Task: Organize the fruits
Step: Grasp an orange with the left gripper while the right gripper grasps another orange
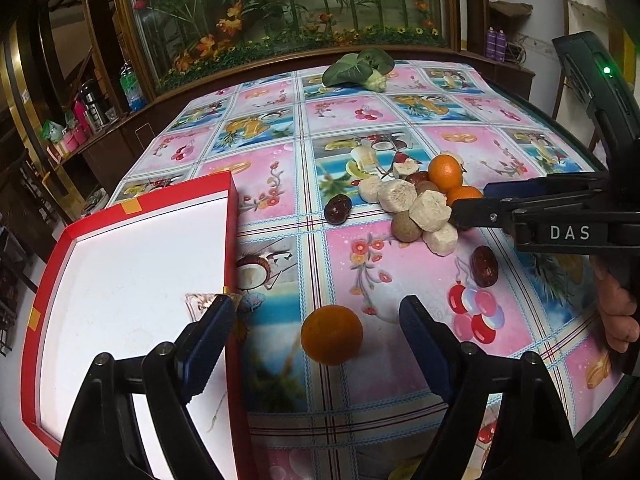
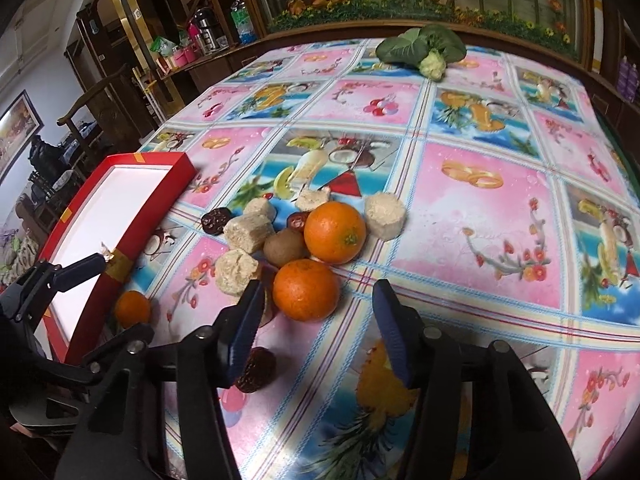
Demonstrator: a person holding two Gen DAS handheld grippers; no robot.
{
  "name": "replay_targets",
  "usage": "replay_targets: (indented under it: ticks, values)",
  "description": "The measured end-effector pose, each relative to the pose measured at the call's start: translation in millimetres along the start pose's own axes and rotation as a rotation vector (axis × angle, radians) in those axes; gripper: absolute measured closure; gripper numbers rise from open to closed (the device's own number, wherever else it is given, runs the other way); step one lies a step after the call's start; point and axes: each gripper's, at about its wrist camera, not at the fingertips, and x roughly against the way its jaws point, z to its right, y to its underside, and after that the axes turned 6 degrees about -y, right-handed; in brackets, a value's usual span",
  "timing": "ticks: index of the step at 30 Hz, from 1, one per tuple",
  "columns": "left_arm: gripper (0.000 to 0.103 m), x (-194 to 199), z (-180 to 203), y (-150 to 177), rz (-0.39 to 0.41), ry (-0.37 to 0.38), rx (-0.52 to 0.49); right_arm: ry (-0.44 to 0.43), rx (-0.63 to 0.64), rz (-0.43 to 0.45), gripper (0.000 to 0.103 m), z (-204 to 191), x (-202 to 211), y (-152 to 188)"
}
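Observation:
A lone orange [image 1: 332,334] lies on the fruit-print tablecloth between the fingers of my open left gripper [image 1: 316,314], whose left finger hangs over the right wall of the red box [image 1: 230,240]. In the right wrist view that orange [image 2: 132,308] sits beside the box [image 2: 120,256], inside the left gripper [image 2: 114,300]. My right gripper [image 2: 318,300] is open around the nearest orange [image 2: 306,290] of a pile. That pile holds a second orange [image 2: 335,232], a brown kiwi [image 2: 285,246], beige chunks [image 2: 248,232] and dark red dates [image 2: 216,220]. From the left wrist, the right gripper [image 1: 468,200] reaches into the pile [image 1: 416,200].
The box's white inside [image 1: 132,280] holds nothing. A leafy green vegetable [image 1: 360,68] lies at the table's far edge. Loose dates [image 1: 484,266] [image 2: 256,368] sit near the grippers. A hand [image 1: 616,308] holds the right gripper. Shelves with bottles stand beyond the table on the left.

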Motion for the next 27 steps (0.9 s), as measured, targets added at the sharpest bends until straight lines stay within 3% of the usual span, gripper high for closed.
replay_targets:
  ticks: [3, 7, 9, 12, 14, 15, 17, 23, 27]
  values:
    - [0.027, -12.0, -1.4, 2.2, -0.049, 0.066, 0.000, -0.001, -0.001, -0.010, 0.048, -0.9, -4.7, -0.1]
    - [0.034, -18.9, -1.4, 0.4, -0.071, 0.100, 0.001, -0.010, -0.003, -0.006, 0.053, -1.1, -6.0, -1.6]
    - [0.041, -22.1, -1.0, 0.9, -0.084, 0.125, 0.003, -0.030, -0.006, -0.011, 0.063, -1.1, -6.6, -2.0]
    - [0.048, -23.7, -3.8, 1.9, -0.084, 0.145, 0.020, -0.053, -0.005, -0.016, 0.067, -2.1, -7.2, -2.4]
    - [0.054, -23.5, -5.3, 2.4, -0.089, 0.149, 0.028, -0.061, -0.009, -0.018, 0.067, -1.1, -7.3, -2.3]
    - [0.063, -23.1, -6.8, 2.2, -0.092, 0.150, 0.034, -0.068, -0.012, -0.020, 0.068, -0.4, -7.0, -2.3]
    - [0.072, -24.3, -9.5, 0.8, -0.098, 0.155, 0.049, -0.074, -0.017, -0.020, 0.068, 0.1, -5.9, -1.6]
    - [0.073, -20.8, -10.4, 0.2, -0.099, 0.155, 0.064, -0.070, -0.001, 0.091, 0.068, -4.6, 15.1, -4.4]
    - [0.073, -2.4, -16.6, -4.5, -0.048, 0.117, 0.074, -0.100, 0.019, 0.169, 0.068, -12.0, 27.0, -6.7]
